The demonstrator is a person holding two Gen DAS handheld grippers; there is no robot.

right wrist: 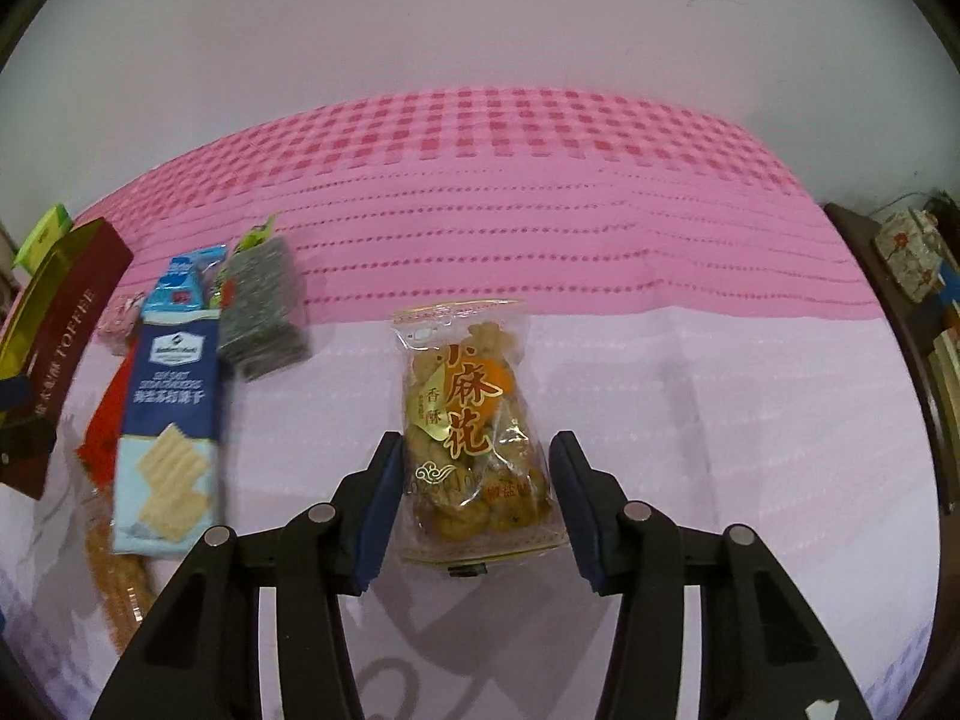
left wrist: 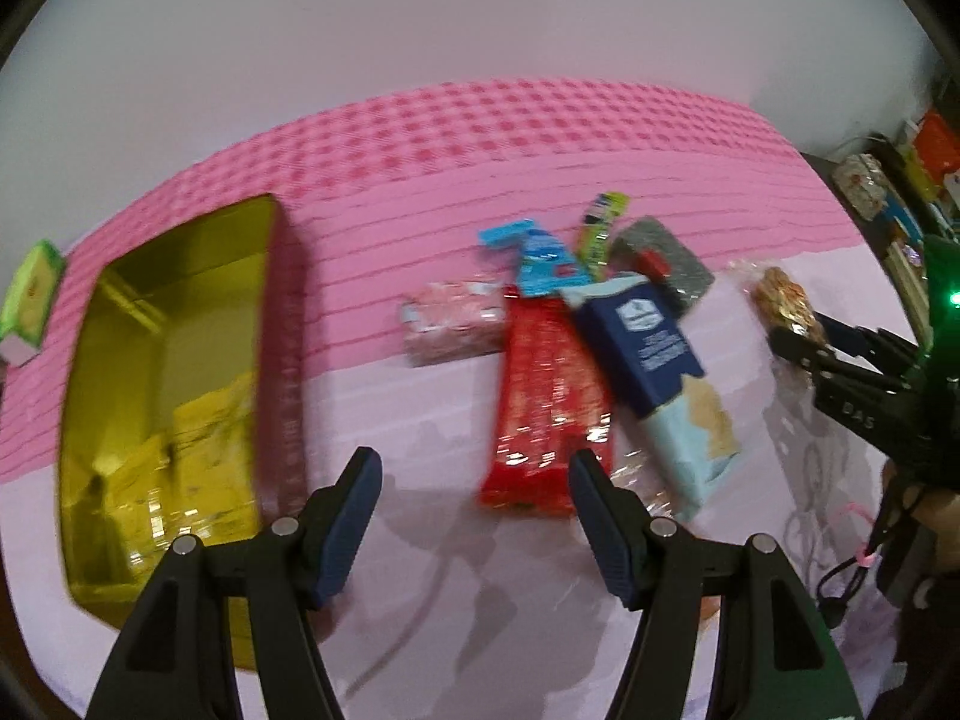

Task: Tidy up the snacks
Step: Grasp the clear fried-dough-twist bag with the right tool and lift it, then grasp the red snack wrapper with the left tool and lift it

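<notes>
The right gripper (right wrist: pixel 474 504) has its fingers (right wrist: pixel 378 510) spread wide on either side of a clear bag of fried twists (right wrist: pixel 474 420). The bag lies flat on the desk (right wrist: pixel 750 420), its lower half between the fingers, and neither pad presses into it. To the left of the bag lies a blue cracker pack (right wrist: pixel 168 420), with a grey packet (right wrist: pixel 261 312) just beyond it.

The left gripper (left wrist: pixel 474 516) is also open and holds nothing, its fingers (left wrist: pixel 354 516) poised above the desk. Just ahead of it a red packet (left wrist: pixel 546 396) lies lengthwise, and the blue cracker pack (left wrist: pixel 654 372) rests beside it on the right, overlapping its edge. Beyond these sit a pink wrapped snack (left wrist: pixel 453 324), a light blue packet (left wrist: pixel 540 258), a green stick pack (left wrist: pixel 600 225) and the grey packet (left wrist: pixel 666 258), all clustered together. To the left stands an open gold tin (left wrist: pixel 174 396) with yellow wrappers inside. Farther back the pink checked cloth (left wrist: pixel 510 126) runs to the wall.
</notes>
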